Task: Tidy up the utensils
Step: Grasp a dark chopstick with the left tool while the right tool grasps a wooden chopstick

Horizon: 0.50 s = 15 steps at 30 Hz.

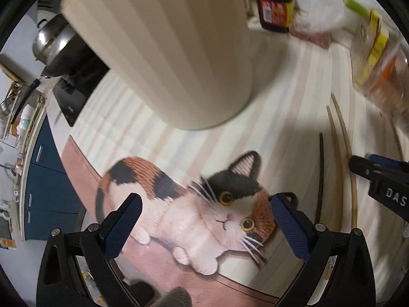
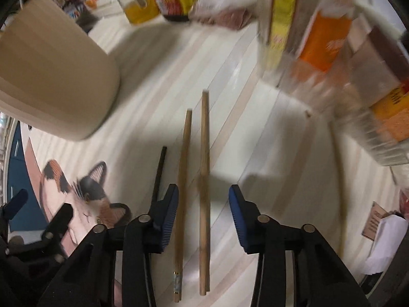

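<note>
The right gripper (image 2: 203,217) points straight down at the mat (image 2: 230,138), its fingers (image 2: 170,217) spread with two wooden chopsticks (image 2: 204,192) lying flat between them, apart from both pads. A dark chopstick (image 2: 159,176) lies just left of the left finger, and another pale stick (image 2: 341,186) lies well off to the right.

The left gripper (image 1: 205,226) tilts steeply down over the cat picture (image 1: 204,204) at the mat's near left, fingers (image 1: 122,227) spread wide with nothing between them. In its view the chopsticks (image 1: 337,163) lie to the right, beside the tip of the right gripper.

A cream ribbed pot (image 1: 173,51) stands upright on the mat, far and left of the chopsticks; its inside is hidden. At the far edge stand a dark bottle (image 1: 274,5) and a clear box (image 2: 345,64) with yellow and orange packets inside, blurred.
</note>
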Motion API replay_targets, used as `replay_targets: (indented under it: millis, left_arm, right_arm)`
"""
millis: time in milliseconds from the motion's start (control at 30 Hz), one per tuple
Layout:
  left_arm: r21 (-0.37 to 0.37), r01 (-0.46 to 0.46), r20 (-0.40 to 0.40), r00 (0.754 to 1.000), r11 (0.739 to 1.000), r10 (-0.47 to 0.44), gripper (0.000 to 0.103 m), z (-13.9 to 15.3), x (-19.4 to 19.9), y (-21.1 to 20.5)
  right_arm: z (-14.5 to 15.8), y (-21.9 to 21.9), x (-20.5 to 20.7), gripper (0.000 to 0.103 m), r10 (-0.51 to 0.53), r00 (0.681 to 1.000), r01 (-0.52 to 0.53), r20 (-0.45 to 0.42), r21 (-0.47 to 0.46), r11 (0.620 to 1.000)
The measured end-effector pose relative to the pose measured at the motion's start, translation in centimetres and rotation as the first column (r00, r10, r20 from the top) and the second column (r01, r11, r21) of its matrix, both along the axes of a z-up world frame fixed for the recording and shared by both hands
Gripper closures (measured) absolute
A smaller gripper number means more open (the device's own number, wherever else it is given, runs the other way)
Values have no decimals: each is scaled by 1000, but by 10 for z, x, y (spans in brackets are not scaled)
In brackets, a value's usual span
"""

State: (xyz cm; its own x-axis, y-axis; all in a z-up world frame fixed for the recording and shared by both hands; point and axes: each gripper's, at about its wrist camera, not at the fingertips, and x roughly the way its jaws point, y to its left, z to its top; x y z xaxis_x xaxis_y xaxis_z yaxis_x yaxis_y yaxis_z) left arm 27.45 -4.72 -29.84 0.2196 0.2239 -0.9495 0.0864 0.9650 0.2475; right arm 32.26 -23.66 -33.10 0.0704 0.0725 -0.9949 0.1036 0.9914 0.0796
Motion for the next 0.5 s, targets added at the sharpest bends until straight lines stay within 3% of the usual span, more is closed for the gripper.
replay_targets:
  millis: [100, 267, 500]
  left_arm:
    - [-1, 7, -24, 1000, 1000, -7, 0, -8, 0, -5]
    - [-23, 8, -56, 998, 1000, -9, 0, -15, 3, -10]
    - [-136, 71, -83, 993, 988, -83, 3, -18, 1, -40]
  right_arm:
    - [-11, 2, -3, 71, 10, 1000, -11, -25, -18, 1000]
    - [-13, -4, -14, 95, 9, 1000, -11, -23, -69, 998]
    - [-8, -51, -54, 95, -87, 994, 82, -64, -75, 994]
